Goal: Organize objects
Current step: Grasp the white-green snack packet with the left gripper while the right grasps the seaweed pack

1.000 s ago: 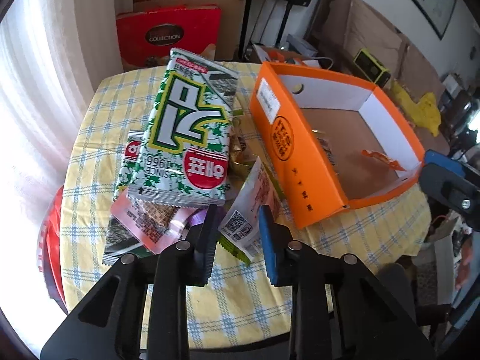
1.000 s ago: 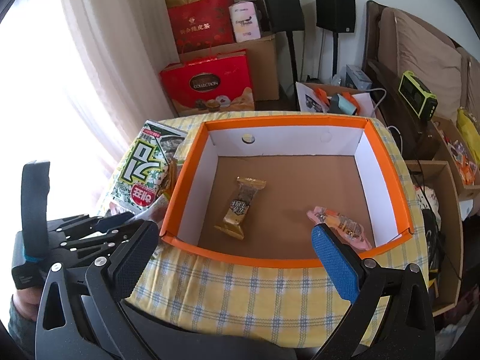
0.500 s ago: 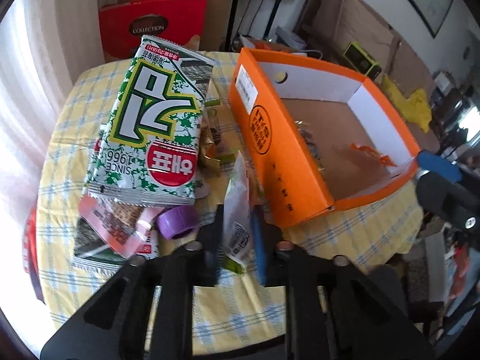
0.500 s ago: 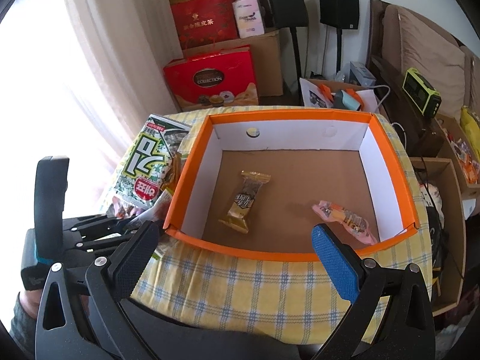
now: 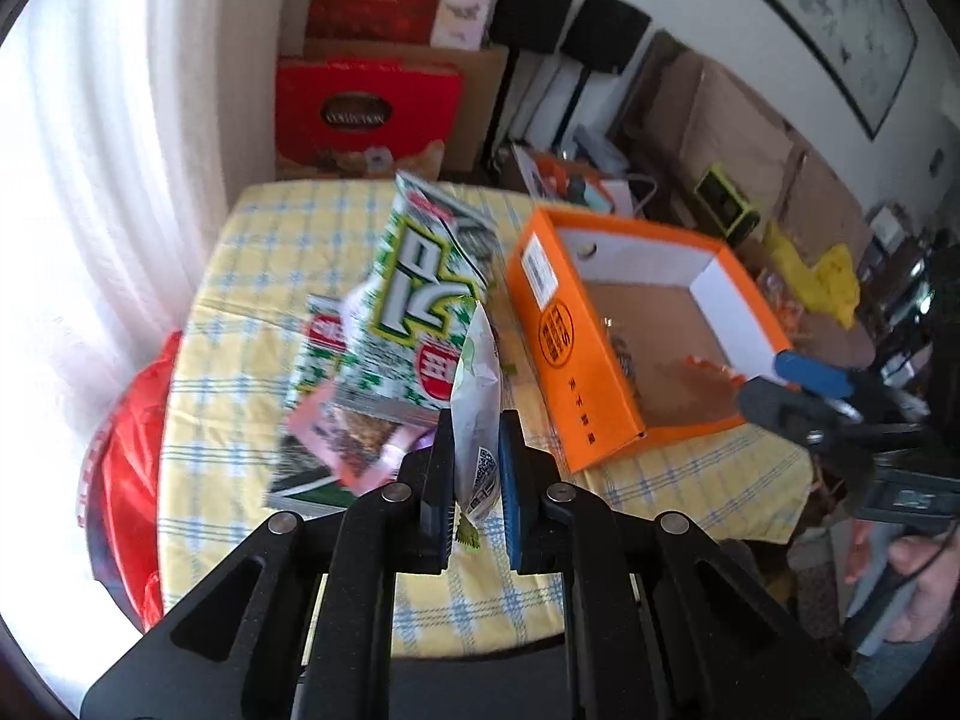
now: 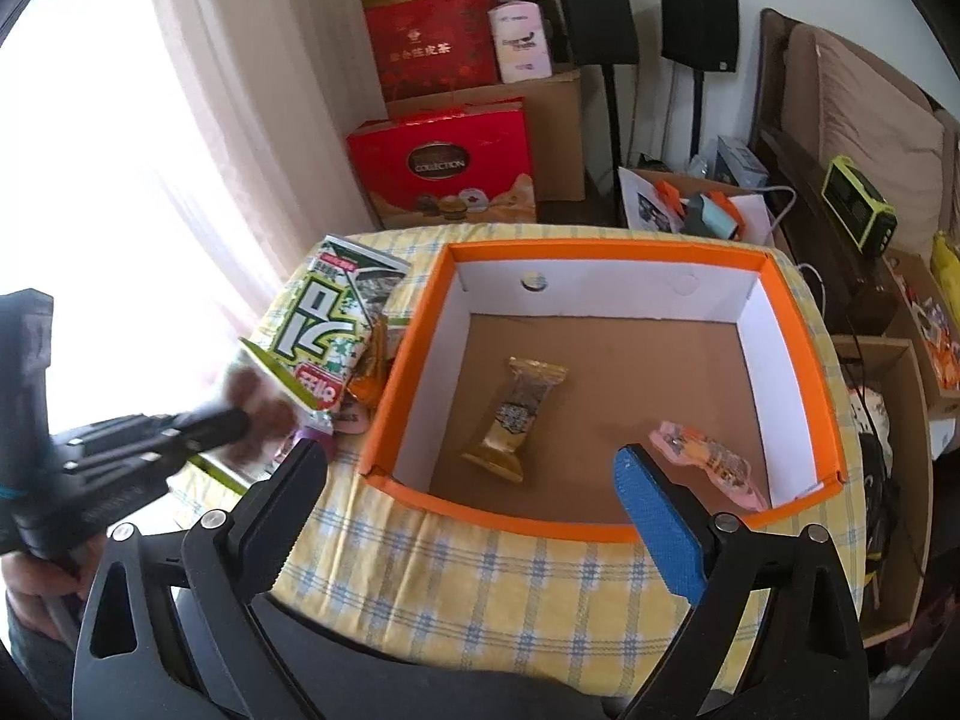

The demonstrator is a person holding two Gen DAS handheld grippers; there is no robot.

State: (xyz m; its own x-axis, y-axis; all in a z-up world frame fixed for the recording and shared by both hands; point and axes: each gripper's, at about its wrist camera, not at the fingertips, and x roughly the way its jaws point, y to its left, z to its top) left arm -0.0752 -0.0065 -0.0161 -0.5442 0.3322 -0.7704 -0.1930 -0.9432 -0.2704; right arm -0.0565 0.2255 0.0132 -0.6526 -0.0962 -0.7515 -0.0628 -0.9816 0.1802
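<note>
The white snack packet (image 5: 474, 414), loose between spread jaws a second ago, is now pinched by the left gripper (image 5: 474, 468) and raised off the table (image 5: 252, 276), ready for the orange box (image 5: 600, 372).

The right gripper (image 6: 474, 498) is held spread, its jaws just narrowing slightly on nothing.

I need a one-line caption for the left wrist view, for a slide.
Left gripper shut on a white snack packet, beside the orange box on the checked tablecloth.
</note>
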